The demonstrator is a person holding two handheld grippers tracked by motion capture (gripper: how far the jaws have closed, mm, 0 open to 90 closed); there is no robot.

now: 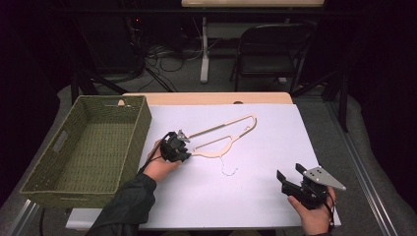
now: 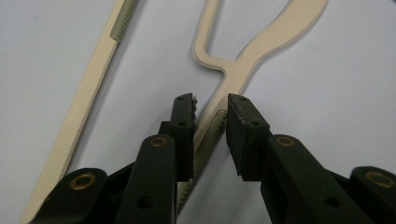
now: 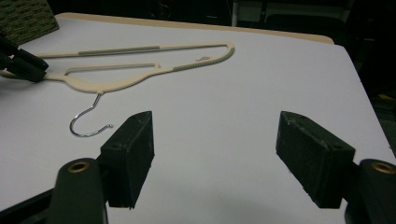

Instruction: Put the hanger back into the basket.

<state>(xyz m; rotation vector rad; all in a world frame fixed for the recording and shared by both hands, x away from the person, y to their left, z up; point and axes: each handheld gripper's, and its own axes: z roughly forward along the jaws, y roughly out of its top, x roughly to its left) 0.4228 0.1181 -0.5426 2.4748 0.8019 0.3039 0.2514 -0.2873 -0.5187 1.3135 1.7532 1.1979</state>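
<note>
A cream hanger (image 1: 215, 153) with a metal hook (image 1: 228, 169) lies flat on the white sheet (image 1: 246, 196). My left gripper (image 1: 183, 141) is at the hanger's left end. In the left gripper view its jaws (image 2: 211, 105) stand a little apart, one on each side of the hanger's ribbed arm (image 2: 275, 35), with a thin gap showing. My right gripper (image 1: 289, 172) rests near the sheet's front right with its jaws wide open (image 3: 215, 126) and nothing between them. From there the hanger (image 3: 116, 84), its hook (image 3: 86, 123) and the left gripper (image 3: 21, 63) lie ahead to the left.
A deep green woven basket (image 1: 140, 132) stands at the left of the table, close to the left gripper. The wooden table edge (image 1: 206, 98) shows at the back. Behind the table are a black folding chair (image 1: 273, 49) and cables on the floor.
</note>
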